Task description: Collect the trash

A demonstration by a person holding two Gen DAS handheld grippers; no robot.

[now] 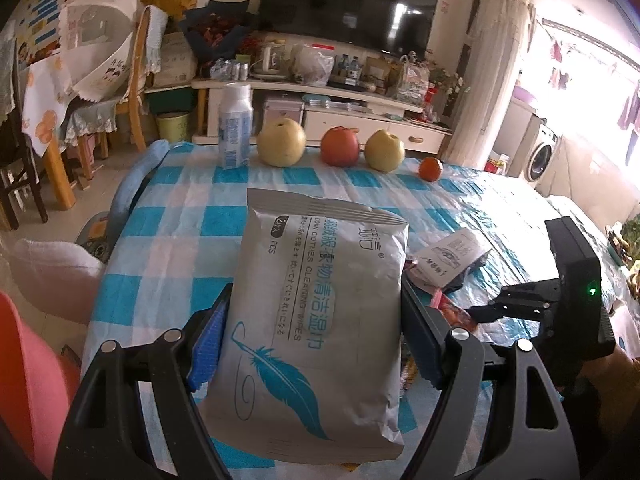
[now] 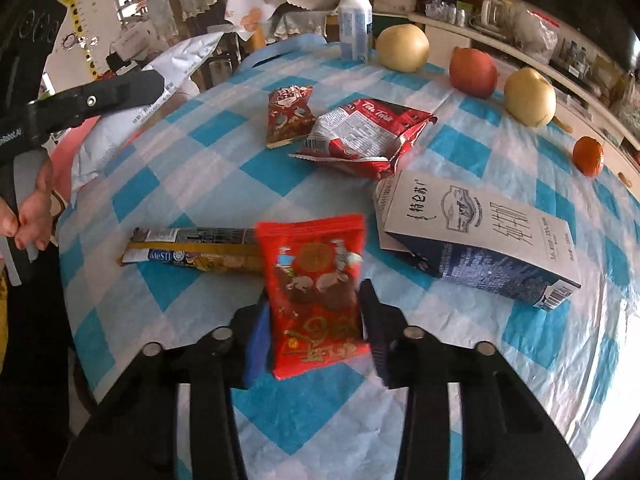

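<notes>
A grey wet-wipes pack (image 1: 316,312) with a blue feather print sits between the blue pads of my left gripper (image 1: 316,296), which is shut on its sides above the checked tablecloth (image 1: 168,220). My right gripper (image 2: 315,294) is shut on a red snack packet (image 2: 316,280), held upright between its fingers. Behind that packet lies a long gold-and-black biscuit wrapper (image 2: 192,250). Farther back are a torn red-and-silver bag (image 2: 360,136) and a small red packet (image 2: 288,114). A white-and-navy carton (image 2: 480,232) lies on its side to the right.
Along the table's far edge stand a white bottle (image 1: 234,128), two yellow pears (image 1: 280,142), a red apple (image 1: 340,146) and a small orange (image 1: 431,169). A person's hand (image 2: 34,208) holds the left tool. Chairs and a TV cabinet (image 1: 360,116) stand beyond the table.
</notes>
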